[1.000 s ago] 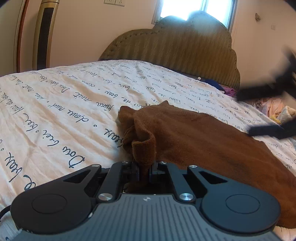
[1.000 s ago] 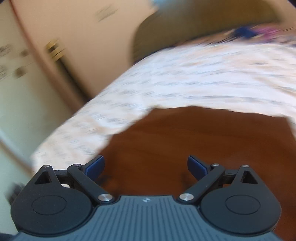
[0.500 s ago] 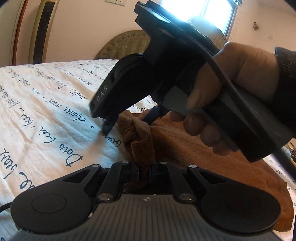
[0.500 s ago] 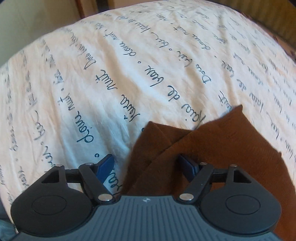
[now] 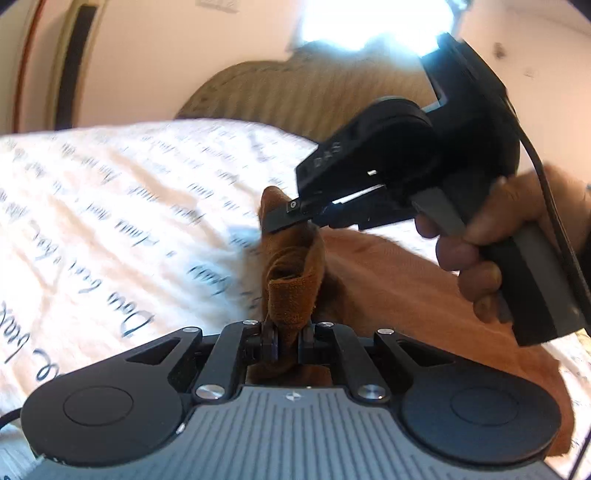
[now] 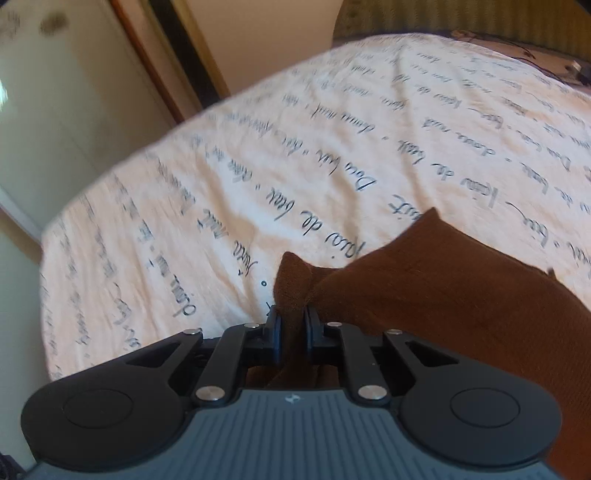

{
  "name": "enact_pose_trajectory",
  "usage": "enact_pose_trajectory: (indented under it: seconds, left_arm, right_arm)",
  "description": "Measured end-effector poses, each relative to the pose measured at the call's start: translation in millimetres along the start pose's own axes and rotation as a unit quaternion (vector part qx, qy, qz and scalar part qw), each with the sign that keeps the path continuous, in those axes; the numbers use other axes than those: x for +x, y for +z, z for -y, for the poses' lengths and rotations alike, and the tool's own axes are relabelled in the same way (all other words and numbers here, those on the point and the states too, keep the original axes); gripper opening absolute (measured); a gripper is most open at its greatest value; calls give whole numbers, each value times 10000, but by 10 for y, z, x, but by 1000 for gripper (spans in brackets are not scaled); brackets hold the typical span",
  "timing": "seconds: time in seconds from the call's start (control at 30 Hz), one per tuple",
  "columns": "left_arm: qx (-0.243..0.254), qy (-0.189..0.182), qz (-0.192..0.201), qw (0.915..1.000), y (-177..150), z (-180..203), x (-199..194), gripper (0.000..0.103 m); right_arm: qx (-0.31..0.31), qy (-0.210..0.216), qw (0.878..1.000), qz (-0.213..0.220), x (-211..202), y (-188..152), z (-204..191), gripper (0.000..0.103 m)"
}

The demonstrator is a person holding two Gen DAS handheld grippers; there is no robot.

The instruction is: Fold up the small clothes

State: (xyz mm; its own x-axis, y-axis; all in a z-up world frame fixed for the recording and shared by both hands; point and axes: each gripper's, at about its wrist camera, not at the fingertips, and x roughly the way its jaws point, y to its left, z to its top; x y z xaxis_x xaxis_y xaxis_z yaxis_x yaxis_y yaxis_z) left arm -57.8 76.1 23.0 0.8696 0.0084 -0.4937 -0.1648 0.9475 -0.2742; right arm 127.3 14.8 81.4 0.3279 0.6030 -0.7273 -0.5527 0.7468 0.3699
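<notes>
Left wrist view shows a bedroom: a pale wall (image 5: 155,62) fills the upper left of the frame, a bright window (image 5: 369,22) glares at top centre, and a ribbed olive headboard (image 5: 314,96) curves below it. Across the middle spreads a bed under a cream sheet (image 5: 110,206) printed with dark cursive script. Over the lower right of the sheet lies a brown cloth (image 5: 406,291), its near edge bunched and lifted. At the right of the frame a hand (image 5: 491,236) grips the handle of the right gripper (image 5: 280,221), whose tip reaches the top of the raised brown fold at centre. At bottom centre, the left gripper (image 5: 287,338) has its jaws pinched together on a rolled hem of the cloth.

Right wrist view shows a cream cupboard door (image 6: 62,122) at the upper left, the sheet (image 6: 332,147) through the middle and the cloth (image 6: 461,295) at lower right. There the right gripper (image 6: 293,332) has its jaws clamped on a peaked corner of the cloth.
</notes>
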Motion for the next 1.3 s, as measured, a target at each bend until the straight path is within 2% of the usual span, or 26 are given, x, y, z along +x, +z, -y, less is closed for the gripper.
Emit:
enact_pose_trajectory:
  seconds: [0.13, 0.33, 0.4, 0.47, 0.57, 0.6, 0.67, 0.7, 0.73, 0.77, 0.8, 0.83, 0.87, 0.9, 0.93, 0.97, 1.0, 1.03, 1.1, 1.17, 1.23, 1.3]
  left_arm:
    - [355, -328, 15, 9988, 40, 351, -52, 8]
    - [973, -1057, -272, 9893, -163, 929, -37, 8]
    - [1229, -1087, -445, 9855, -300, 1040, 23, 8]
    - [1503, -967, -511, 9826, -406, 1101, 79, 8]
    - [1743, -883, -385, 9800, -422, 1128, 57, 8]
    - [1788, -859, -366, 9794, -412, 1125, 54, 8]
    - [1936, -779, -306, 9775, -416, 1152, 58, 9]
    - [2026, -747, -266, 9761, -421, 1160, 48, 16]
    - [2138, -716, -210, 9740, -465, 1219, 25, 21]
    - [2247, -715, -164, 9717, -481, 1323, 7, 39]
    - [2357, -708, -124, 9692, -514, 1367, -21, 61]
    - [2472, -680, -100, 9665, -531, 1421, 14, 69]
    - [2577, -658, -66, 9640, -543, 1484, 35, 71]
    - [2663, -640, -30, 9618, -553, 1552, 63, 61]
    - [2725, -608, -23, 9602, -585, 1604, 69, 53]
    - [2769, -585, -63, 9591, -604, 1677, 95, 40]
    - [2780, -521, -79, 9591, -597, 1701, 141, 26]
    - [2760, -435, -74, 9601, -600, 1707, 154, 18]
    - [2677, -448, -70, 9624, -558, 1717, 158, 15]
    - [2634, -604, 38, 9628, -521, 1759, 55, 14]
    - [2652, -918, 116, 9597, -490, 1868, -48, 14]
    - [2749, -1278, 159, 9528, -503, 2016, -133, 14]
  right_arm:
    - [477, 224, 9970, 570, -560, -201, 380, 11]
    - [1314, 52, 9863, 998, -1234, -818, 1128, 11]
    - [1729, 63, 9800, 980, -1322, -1081, 1407, 11]
    - [2277, 306, 9681, 999, -1324, -1330, 1680, 15]
    - [2952, 823, 9454, 1107, -1330, -1542, 1938, 23]
    - [3000, 968, 9407, 1250, -1353, -1562, 1977, 29]
    - [3120, 1175, 9314, 1458, -1394, -1544, 2055, 50]
    - [3163, 1272, 9272, 1552, -1403, -1513, 2083, 68]
    - [3137, 1338, 9257, 1634, -1408, -1477, 2100, 74]
    - [3086, 1370, 9270, 1634, -1390, -1426, 2101, 74]
    - [3048, 1388, 9297, 1533, -1345, -1365, 2100, 74]
    - [3036, 1378, 9327, 1373, -1276, -1309, 2086, 74]
    - [3009, 1366, 9358, 1225, -1200, -1261, 2077, 74]
    - [2932, 1363, 9397, 1111, -1117, -1213, 2063, 74]
    - [2824, 1287, 9453, 1001, -1039, -1186, 2025, 69]
    - [2678, 1180, 9520, 893, -976, -1174, 1976, 59]
    - [2504, 1118, 9587, 755, -914, -1155, 1934, 18]
    - [2387, 1101, 9626, 661, -875, -1161, 1906, 10]
    - [2096, 952, 9694, 849, -959, -1179, 1839, 9]
    - [1900, 962, 9706, 1119, -1162, -1189, 1822, 9]
    - [1798, 923, 9702, 1341, -1439, -1237, 1842, 9]
    - [1683, 774, 9723, 1426, -1691, -1318, 1913, 9]
